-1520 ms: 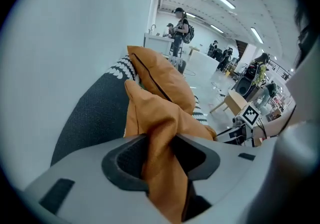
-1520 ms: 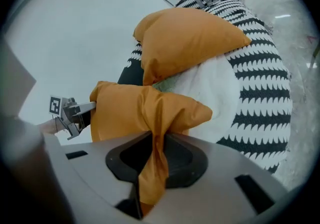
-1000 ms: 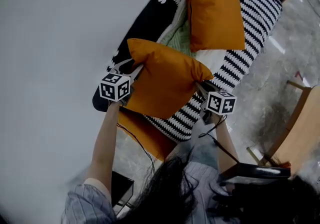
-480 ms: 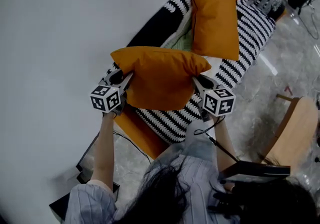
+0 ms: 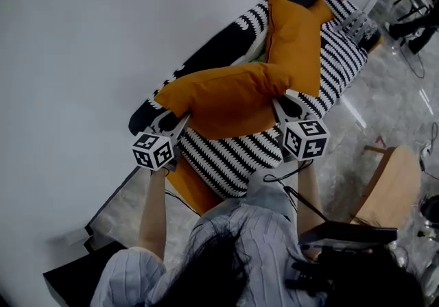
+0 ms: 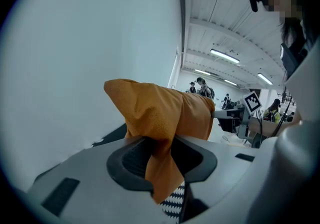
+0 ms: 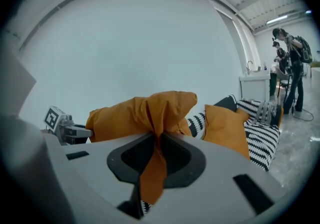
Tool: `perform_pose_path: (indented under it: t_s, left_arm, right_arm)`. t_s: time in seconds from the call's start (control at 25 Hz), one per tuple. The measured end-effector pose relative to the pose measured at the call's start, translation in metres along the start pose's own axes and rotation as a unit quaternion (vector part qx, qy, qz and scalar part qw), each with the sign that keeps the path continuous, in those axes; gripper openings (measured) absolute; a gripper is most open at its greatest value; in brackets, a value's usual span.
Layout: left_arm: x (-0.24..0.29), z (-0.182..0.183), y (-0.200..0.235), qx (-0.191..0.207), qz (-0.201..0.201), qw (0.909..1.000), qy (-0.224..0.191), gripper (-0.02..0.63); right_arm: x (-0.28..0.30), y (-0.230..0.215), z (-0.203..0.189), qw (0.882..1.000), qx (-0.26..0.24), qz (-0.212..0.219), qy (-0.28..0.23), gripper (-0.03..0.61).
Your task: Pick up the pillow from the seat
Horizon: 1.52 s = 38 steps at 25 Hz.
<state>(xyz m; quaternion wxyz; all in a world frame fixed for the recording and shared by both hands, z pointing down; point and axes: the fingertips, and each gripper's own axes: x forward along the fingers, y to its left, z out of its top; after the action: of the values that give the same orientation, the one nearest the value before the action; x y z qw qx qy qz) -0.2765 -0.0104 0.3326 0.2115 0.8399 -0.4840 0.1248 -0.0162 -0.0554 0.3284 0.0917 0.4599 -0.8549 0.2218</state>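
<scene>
- The orange pillow (image 5: pixel 230 100) is hanging in the air above the striped sofa (image 5: pixel 230 162), clear of its seat and stretched between the two tongs.
- The left gripper (image 5: pixel 180 120) is pinching the pillow corner over the sofa's near, dark end. Its pads are biting on a fold of fabric, and a tail of cloth is hanging out below them.
- The right gripper (image 5: pixel 281 103) is clamping the opposite corner, its jaws nearly together on bunched cloth.
- A second orange pillow (image 5: pixel 296 35) is lying farther along the sofa, not touching either gripper.
- To finish the lift well, I judge both hands should be rising together and level. Each pinch is catching only thin cloth, so a jerk or a pull apart risks the fabric slipping out over the sofa.
</scene>
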Motion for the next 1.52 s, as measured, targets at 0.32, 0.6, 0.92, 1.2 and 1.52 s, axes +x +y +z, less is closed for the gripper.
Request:
perform_pose_path:
  t_s: [0.32,0.6,0.92,1.2,1.52]
  left_arm:
    - [-0.065,0.037,-0.027,-0.023,-0.017,0.9924,-0.12,0.121]
    - [-0.115,0.02,-0.042,-0.044,-0.013,0.9874,-0.151,0.117]
    - [-0.154,-0.016,-0.06,-0.061,-0.018,0.9878,-0.142,0.115]
    - [-0.175,-0.023,-0.077,-0.065,-0.024,0.9875,-0.142,0.117]
    - [-0.179,-0.024,-0.089,-0.063,-0.011,0.9871,-0.147,0.115]
  right_arm:
    - [-0.048,0.035,0.022,0.999,0.007,-0.001,-0.04,0.058]
    - [-0.087,0.072,-0.002,0.999,0.014,0.005,-0.034,0.058]
    - [-0.124,0.1,-0.028,1.0,0.009,-0.008,-0.022,0.058]
    - [-0.147,0.111,-0.032,1.0,0.007,-0.015,-0.02,0.058]
    - [-0.159,0.108,-0.032,1.0,0.001,-0.006,-0.015,0.058]
